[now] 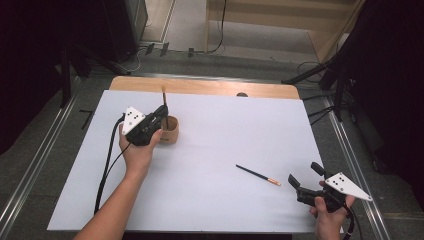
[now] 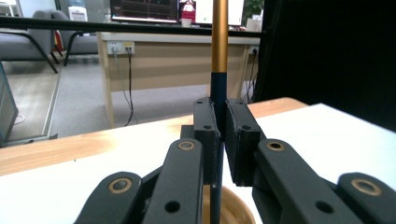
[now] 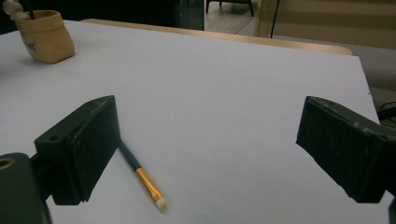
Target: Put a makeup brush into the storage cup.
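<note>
my left gripper (image 1: 161, 116) pinches an upright brush (image 2: 219, 51) over the tan cup (image 1: 171, 131). my right gripper (image 1: 306, 176) jaws stand spread near a second brush (image 3: 142, 179) lying on the desk (image 1: 225, 150).

Black left gripper (image 1: 161, 114) jaws on a dark blue brush (image 2: 218, 88) with a gold ferrule, tan cup (image 1: 170, 131) under it, white sheet (image 1: 210, 150) over the pale wood table (image 1: 200, 86), second brush (image 3: 140, 176) dark-handled, orange-banded, cream-tipped.
</note>
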`<state>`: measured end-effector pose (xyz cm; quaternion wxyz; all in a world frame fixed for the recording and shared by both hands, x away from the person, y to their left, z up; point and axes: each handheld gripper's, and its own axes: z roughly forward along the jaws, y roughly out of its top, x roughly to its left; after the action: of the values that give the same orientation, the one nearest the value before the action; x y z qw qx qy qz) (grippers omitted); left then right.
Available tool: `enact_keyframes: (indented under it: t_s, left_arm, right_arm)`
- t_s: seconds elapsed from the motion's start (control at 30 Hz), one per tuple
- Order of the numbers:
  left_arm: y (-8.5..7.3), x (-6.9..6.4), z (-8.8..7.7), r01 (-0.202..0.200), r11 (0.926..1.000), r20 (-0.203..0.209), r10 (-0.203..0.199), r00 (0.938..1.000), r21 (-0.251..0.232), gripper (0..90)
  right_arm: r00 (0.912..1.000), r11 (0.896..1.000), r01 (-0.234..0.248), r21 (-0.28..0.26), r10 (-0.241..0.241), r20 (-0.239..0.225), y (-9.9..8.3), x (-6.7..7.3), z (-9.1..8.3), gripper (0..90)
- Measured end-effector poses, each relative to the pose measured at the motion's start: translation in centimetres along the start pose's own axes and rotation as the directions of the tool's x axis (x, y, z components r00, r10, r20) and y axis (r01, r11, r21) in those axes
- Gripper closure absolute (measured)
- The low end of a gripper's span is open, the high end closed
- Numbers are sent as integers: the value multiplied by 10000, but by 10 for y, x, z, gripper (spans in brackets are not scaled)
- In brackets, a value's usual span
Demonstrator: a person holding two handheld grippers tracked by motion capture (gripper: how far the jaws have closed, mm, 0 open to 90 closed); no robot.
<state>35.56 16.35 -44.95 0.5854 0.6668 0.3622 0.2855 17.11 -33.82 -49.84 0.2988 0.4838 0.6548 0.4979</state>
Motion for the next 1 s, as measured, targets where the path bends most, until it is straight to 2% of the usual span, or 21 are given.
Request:
enact_keyframes:
  t_s: [0.27, 0.37, 0.43, 0.53, 0.67, 0.7, 0.73, 0.8, 0.83, 0.87, 0.9, 0.97, 1.0]
  left_arm:
    - [-11, -5, 1, 171, 9998, -119, -169, 9998, 119, 846]
    - [-14, -9, 1, -141, 9994, -183, 147, 9997, 330, 846]
    - [-15, -10, 1, -93, 9996, -176, 98, 9998, 267, 845]
    - [-18, -11, 2, -60, 9990, -226, 70, 9997, 446, 844]
    - [-21, -10, 1, 94, 9986, -65, -91, 9999, 512, 835]
    - [-20, -10, 1, 152, 9988, -18, -151, 9999, 458, 798]
    - [-19, -10, -1, 81, 9990, 70, -85, 9999, 437, 798]
    - [-15, -11, -4, 80, 9989, 93, -84, 9999, 458, 689]
    - [-13, -11, -6, 200, 9989, 109, -205, 9997, 423, 689]
    - [-11, -10, -8, 232, 9986, 101, -237, 9997, 483, 577]
    - [-6, -10, -11, 487, 9968, -25, -486, 9988, 633, 488]
    - [-2, -8, -15, 907, 9941, 188, -920, 9956, 592, 294]
    - [-2, -8, -15, 907, 9941, 188, -920, 9956, 592, 160]
  right_arm:
    - [10000, 10000, -11, -1, 11, 5, 0, 0, 0, 68]
    - [10000, 10000, -36, 12, 36, 0, 0, 0, 0, 68]
    - [10000, 10000, -12, 5, 12, 5, 0, 0, 0, 68]
    - [10000, 10000, -17, -3, 17, 1, 0, 0, 0, 68]
    - [10000, 10000, 8, -15, -8, 16, 0, 0, -1, 68]
    - [10000, 10000, -34, -36, 34, 23, 0, -1, -1, 68]
    - [10000, 10000, -34, -36, 34, 23, 0, -1, -1, 68]
    - [10000, 10000, -42, -13, 42, 21, 0, -1, -1, 68]
    - [10000, 10000, -42, -13, 42, 21, 0, -1, -1, 68]
    - [10000, 10000, -48, -39, 49, 41, 0, -2, -1, 68]
    - [10000, 10000, -51, -48, 52, 39, 0, -2, -1, 68]
    - [10000, 10000, -34, -59, 34, 58, 0, -2, -1, 68]
    - [10000, 10000, -26, -59, 27, 55, 0, -2, -1, 68]
